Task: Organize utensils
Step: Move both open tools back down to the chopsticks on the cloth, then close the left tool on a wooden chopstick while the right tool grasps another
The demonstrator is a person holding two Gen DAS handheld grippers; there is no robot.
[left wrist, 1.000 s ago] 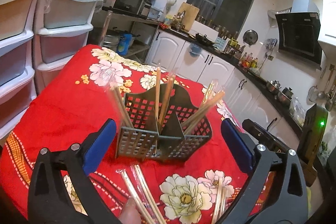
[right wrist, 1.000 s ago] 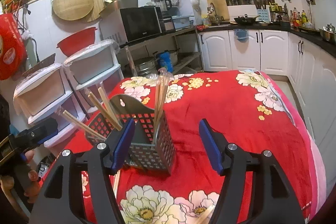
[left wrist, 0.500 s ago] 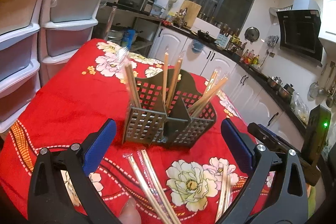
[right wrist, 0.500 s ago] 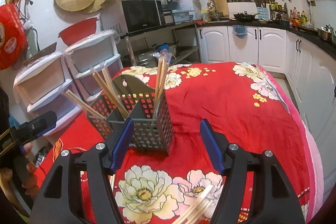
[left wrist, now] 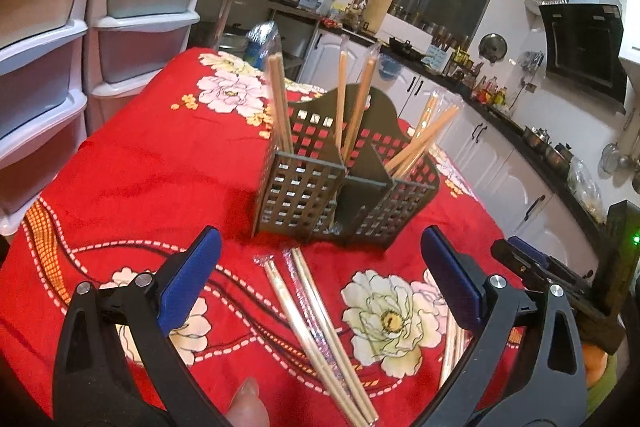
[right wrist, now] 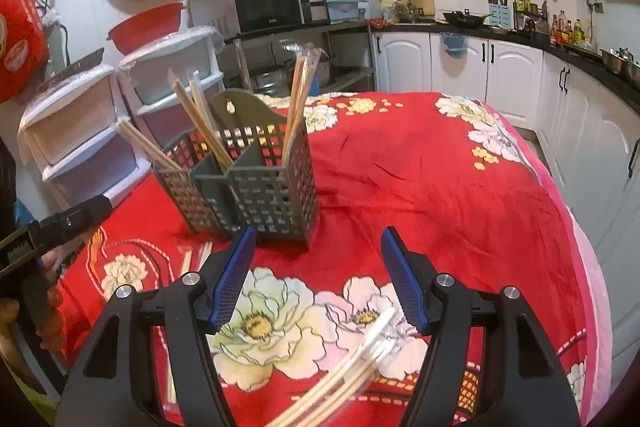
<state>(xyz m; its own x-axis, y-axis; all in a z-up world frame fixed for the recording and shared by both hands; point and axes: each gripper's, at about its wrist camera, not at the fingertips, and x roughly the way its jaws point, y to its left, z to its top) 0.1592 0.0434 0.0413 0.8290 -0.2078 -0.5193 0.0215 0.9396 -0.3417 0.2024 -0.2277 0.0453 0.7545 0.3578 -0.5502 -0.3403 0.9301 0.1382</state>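
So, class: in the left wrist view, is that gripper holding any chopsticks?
No, the left gripper is open and empty above the chopsticks lying on the tablecloth.

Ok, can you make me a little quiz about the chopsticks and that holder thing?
1. True or false: the left gripper is holding chopsticks.
2. What lies on the red tablecloth in front of the grey holder? A spoons, B wrapped chopsticks, C forks.
3. Fill in: the chopsticks standing in the holder poke out of its ____.

Key: 1 false, both grippers are open and empty. 2 B. 3 top.
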